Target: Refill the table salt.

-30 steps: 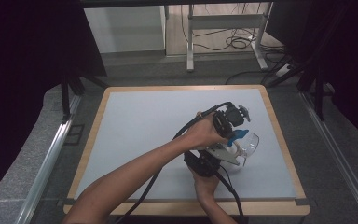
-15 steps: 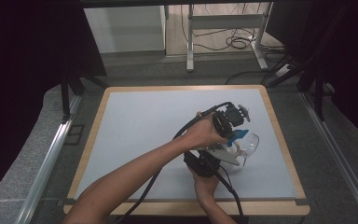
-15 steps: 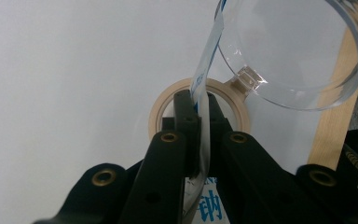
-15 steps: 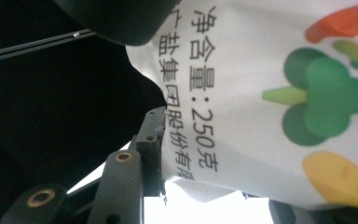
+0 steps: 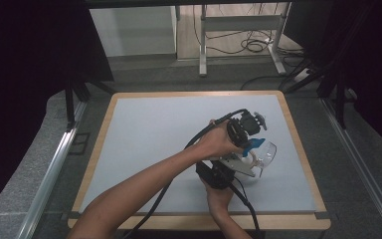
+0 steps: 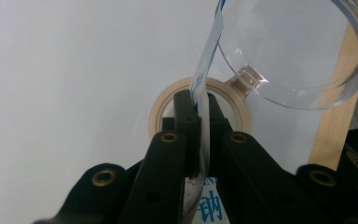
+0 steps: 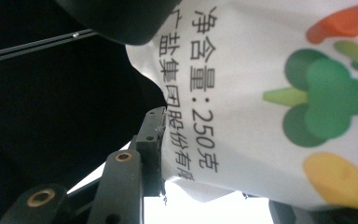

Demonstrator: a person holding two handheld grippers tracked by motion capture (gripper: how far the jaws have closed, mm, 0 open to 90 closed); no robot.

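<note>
Nothing has visibly shifted since the earlier high views: both hands, both grippers and the bag sit in the same places on the right half of the pale grey tabletop with a light wooden frame (image 5: 129,149).

In the high view, the left gripper (image 5: 248,130) reaches across from the person's left forearm and hangs over a clear glass jar lying on its side (image 5: 264,154). The left gripper view shows its black jaws clenched on the thin upper edge of a white plastic bag with blue print and coloured vegetable pictures (image 6: 204,93). The jar's round open mouth (image 6: 298,51) lies just beside the bag's strip, and a beige ring-shaped jar lid (image 6: 168,100) rests flat on the table beyond the jaw tips.

The right gripper (image 5: 218,175) sits nearer the person, below the left one. In the right gripper view, its jaws grasp the bag's printed body (image 7: 270,93), one jaw pressed against the plastic; the bag hides the other jaw and the table beyond.

Behind the table stand metal legs and loose black cables (image 5: 248,45) on the floor.
</note>
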